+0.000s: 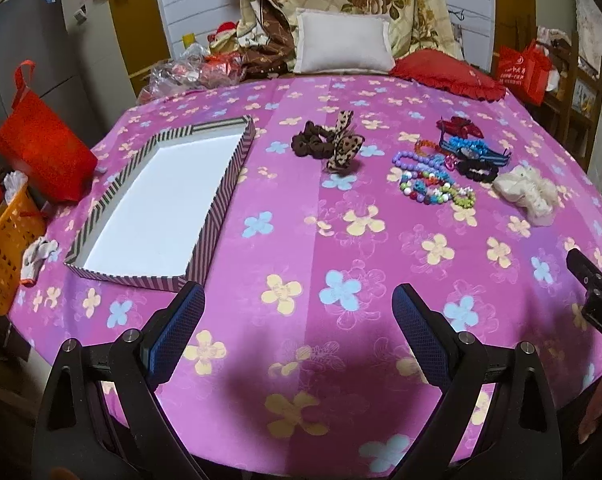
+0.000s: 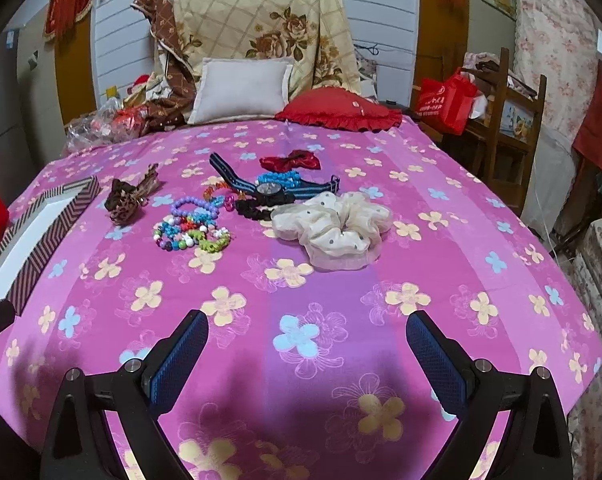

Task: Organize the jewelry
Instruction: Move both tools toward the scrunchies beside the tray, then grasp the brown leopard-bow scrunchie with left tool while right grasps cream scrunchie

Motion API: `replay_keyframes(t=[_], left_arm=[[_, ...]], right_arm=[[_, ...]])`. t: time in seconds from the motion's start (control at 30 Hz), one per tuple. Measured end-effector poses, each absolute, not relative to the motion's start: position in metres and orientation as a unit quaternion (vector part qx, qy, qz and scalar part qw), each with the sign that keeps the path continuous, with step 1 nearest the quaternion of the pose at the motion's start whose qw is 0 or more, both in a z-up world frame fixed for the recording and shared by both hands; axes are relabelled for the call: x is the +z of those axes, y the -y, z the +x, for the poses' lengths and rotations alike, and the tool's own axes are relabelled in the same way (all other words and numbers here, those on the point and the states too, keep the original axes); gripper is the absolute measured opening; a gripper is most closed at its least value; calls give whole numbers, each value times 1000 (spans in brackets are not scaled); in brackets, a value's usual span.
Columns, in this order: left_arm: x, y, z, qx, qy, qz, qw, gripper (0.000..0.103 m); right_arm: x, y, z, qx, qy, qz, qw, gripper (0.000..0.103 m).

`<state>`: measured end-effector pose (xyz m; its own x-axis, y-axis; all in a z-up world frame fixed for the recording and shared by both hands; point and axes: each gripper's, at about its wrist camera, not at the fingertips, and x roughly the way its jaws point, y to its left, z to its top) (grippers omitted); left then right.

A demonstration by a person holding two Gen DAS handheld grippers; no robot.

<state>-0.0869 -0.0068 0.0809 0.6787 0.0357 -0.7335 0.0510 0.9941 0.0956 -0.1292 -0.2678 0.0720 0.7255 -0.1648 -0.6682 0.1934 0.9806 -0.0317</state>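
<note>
A striped shallow box with a white inside lies on the pink flowered bedspread at the left; its corner shows in the right wrist view. A leopard bow and brown scrunchie lie mid-bed. Bead bracelets, a watch, a red bow, a black scrunchie and a cream scrunchie lie in a group to the right. My left gripper is open and empty above the near bedspread. My right gripper is open and empty, short of the cream scrunchie.
A white pillow and red cushion lie at the bed's far end. A red bag and orange basket stand left of the bed. A wooden chair with a red bag stands at the right.
</note>
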Motion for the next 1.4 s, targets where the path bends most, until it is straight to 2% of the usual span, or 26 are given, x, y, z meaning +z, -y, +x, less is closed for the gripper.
replay_keyframes(t=[0.23,0.73,1.1,1.4], left_arm=[[64,11,-69,-12,-432,60,900,95],[55,14,-23,-16,-445,80,892,95],[55,-4,68,-45,-467,18,883,95],[43,16,145,-91,-479,5,873,95]], right_arm=[[58,273,-110,-83,-391,24,916,99],[58,294,-74,-90,-402,31,911,94],[55,314,-44,-79,-408,60,908,94],[51,317,-6,-74,-413,42,907,94]])
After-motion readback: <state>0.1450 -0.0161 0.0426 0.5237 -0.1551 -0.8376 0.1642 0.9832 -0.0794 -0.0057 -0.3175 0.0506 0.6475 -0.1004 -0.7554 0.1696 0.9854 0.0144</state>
